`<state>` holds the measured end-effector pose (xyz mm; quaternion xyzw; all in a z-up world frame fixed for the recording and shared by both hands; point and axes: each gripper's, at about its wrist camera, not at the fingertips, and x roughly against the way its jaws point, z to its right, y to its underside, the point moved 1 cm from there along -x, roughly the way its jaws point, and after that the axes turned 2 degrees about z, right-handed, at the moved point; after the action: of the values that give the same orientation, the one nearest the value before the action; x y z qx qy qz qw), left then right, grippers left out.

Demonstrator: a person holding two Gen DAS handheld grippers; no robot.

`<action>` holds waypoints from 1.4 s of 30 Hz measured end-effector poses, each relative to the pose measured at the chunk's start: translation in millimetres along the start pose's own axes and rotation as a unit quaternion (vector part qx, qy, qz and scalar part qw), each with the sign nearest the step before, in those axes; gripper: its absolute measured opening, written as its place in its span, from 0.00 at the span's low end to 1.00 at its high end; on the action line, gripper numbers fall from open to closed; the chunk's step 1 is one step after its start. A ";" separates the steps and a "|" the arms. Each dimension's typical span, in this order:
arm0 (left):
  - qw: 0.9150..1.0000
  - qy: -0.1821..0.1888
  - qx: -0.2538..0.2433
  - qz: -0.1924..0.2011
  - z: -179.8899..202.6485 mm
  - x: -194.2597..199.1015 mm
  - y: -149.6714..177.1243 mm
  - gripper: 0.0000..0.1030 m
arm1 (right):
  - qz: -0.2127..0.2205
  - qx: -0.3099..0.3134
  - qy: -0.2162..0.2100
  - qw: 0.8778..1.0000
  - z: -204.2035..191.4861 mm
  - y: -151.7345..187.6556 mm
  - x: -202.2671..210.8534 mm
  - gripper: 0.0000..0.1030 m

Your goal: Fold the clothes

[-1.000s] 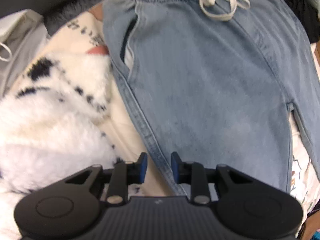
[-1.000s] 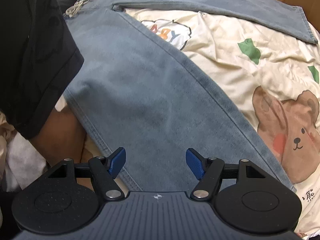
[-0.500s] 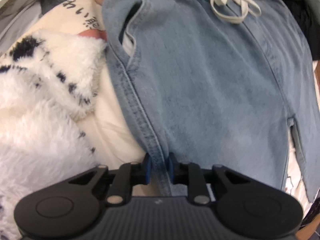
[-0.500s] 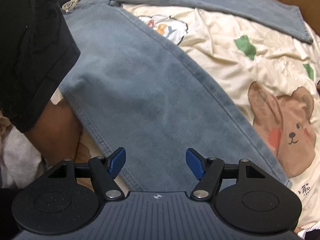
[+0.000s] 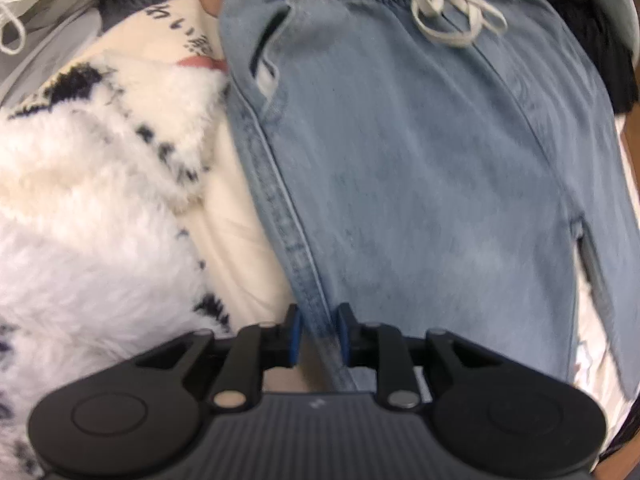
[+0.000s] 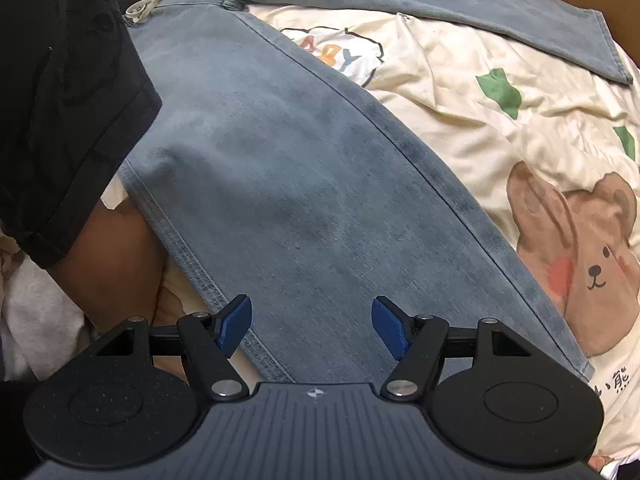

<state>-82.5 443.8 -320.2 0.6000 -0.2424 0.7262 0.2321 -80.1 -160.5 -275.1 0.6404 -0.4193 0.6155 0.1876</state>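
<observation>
your left tongs (image 5: 318, 334) point straight down with the outer side seam of the jeans (image 5: 420, 168) between the blue pads; the jaws have just been opening and the pads stand slightly off the denim. only this view shows the gathered elastic waistband, the knotted cream drawstring (image 5: 448, 20) and a fluffy white black-flecked blanket (image 5: 88, 208) beside the seam. your right tongs (image 6: 312, 326) hover wide apart over one smooth denim leg; that view alone shows both legs spread on a cream bed sheet (image 6: 460, 92) printed with a brown bear.
</observation>
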 end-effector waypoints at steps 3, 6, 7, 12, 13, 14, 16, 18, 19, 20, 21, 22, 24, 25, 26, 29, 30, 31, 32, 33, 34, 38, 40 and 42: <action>1.000 0.011 -0.010 0.000 2.1 -6.8 2.1 0.43 | -0.004 -0.001 0.002 1.000 -0.1 1.6 -1.2 0.71; 1.000 0.009 -0.020 0.012 5.3 -11.6 3.4 0.46 | -0.006 0.000 0.002 1.000 -1.5 2.5 -1.0 0.71; 1.000 0.009 -0.020 0.015 4.9 -10.9 3.6 0.42 | -0.007 0.001 0.002 1.000 -1.8 2.5 -0.8 0.71; 0.999 0.038 0.006 0.025 -5.9 5.7 -1.0 0.13 | -0.001 0.001 0.002 1.000 -1.8 0.0 -0.2 0.71; 0.999 0.045 0.009 0.028 -8.0 9.6 -2.0 0.13 | 0.000 -0.001 0.002 1.000 -1.6 -0.6 -0.5 0.71; 0.998 0.051 0.011 0.030 -10.0 13.6 -3.0 0.13 | 0.001 -0.002 0.001 1.000 -1.8 -1.0 -1.8 0.71; 0.998 0.052 0.009 0.030 -11.4 15.3 -3.9 0.14 | 0.002 -0.005 -0.002 1.000 -2.2 -1.9 -4.3 0.71; 0.999 0.043 0.008 0.026 -6.3 12.8 -5.6 0.12 | 0.003 -0.010 -0.006 1.000 -3.7 -2.1 -7.1 0.71; 0.999 0.039 0.009 0.024 1.2 11.9 -6.0 0.10 | 0.002 -0.008 -0.009 1.000 -5.7 -2.3 -8.3 0.71; 0.999 0.036 0.010 0.023 1.2 10.8 -6.1 0.09 | 0.001 -0.005 -0.011 1.000 -7.7 -2.6 -9.6 0.71; 0.999 0.035 0.010 0.022 1.3 10.5 -6.6 0.08 | 0.000 -0.001 -0.013 1.000 -10.0 -2.8 -10.8 0.71; 0.999 0.036 0.011 0.021 1.8 11.0 -7.6 0.08 | -0.002 0.014 -0.015 1.000 -15.2 -2.8 -12.2 0.71; 0.999 0.038 0.013 0.019 2.7 12.0 -9.5 0.08 | -0.005 0.043 -0.022 0.999 -25.0 -2.0 -15.7 0.71; 0.999 0.038 0.011 0.017 3.5 12.4 -10.5 0.08 | -0.008 0.057 -0.028 0.998 -29.6 -1.3 -18.0 0.71; 0.999 0.036 0.005 0.016 4.5 12.7 -11.6 0.08 | -0.011 0.065 -0.031 0.997 -34.0 -0.4 -21.6 0.70; 0.999 0.033 -0.007 0.011 6.5 13.3 -14.4 0.08 | -0.016 0.078 -0.040 0.996 -43.9 1.3 -32.8 0.70; 0.999 0.032 -0.008 0.009 6.7 13.6 -15.1 0.08 | -0.017 0.082 -0.043 0.996 -47.3 1.8 -36.4 0.70; 0.999 0.032 -0.009 0.009 7.0 14.1 -15.7 0.08 | -0.018 0.091 -0.045 0.995 -51.2 2.0 -40.0 0.70; 0.999 0.031 -0.010 0.008 7.6 14.2 -16.3 0.08 | -0.018 0.101 -0.047 0.994 -55.2 1.4 -43.7 0.70; 0.999 0.030 -0.012 0.008 8.3 14.1 -16.7 0.08 | -0.019 0.109 -0.047 0.993 -58.6 0.8 -46.9 0.70; 0.999 0.030 -0.014 0.007 9.0 14.0 -17.1 0.08 | -0.019 0.115 -0.047 0.992 -62.3 0.0 -50.7 0.70; 0.999 0.027 -0.017 0.005 9.0 14.6 -14.1 0.08 | -0.027 0.123 -0.037 0.991 -69.7 -4.8 -69.1 0.69; 1.000 0.025 -0.017 0.005 8.0 15.2 -8.4 0.08 | -0.028 0.132 -0.030 0.990 -74.1 -5.1 -76.3 0.66; 1.000 0.022 -0.019 0.005 7.1 11.2 -3.3 0.08 | -0.030 0.145 -0.021 0.989 -79.3 -5.2 -83.0 0.61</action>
<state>-76.9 442.3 -307.8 0.5780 -0.2539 0.7358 0.2451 -117.1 -72.1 -338.5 0.6859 -0.3101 0.6504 0.1021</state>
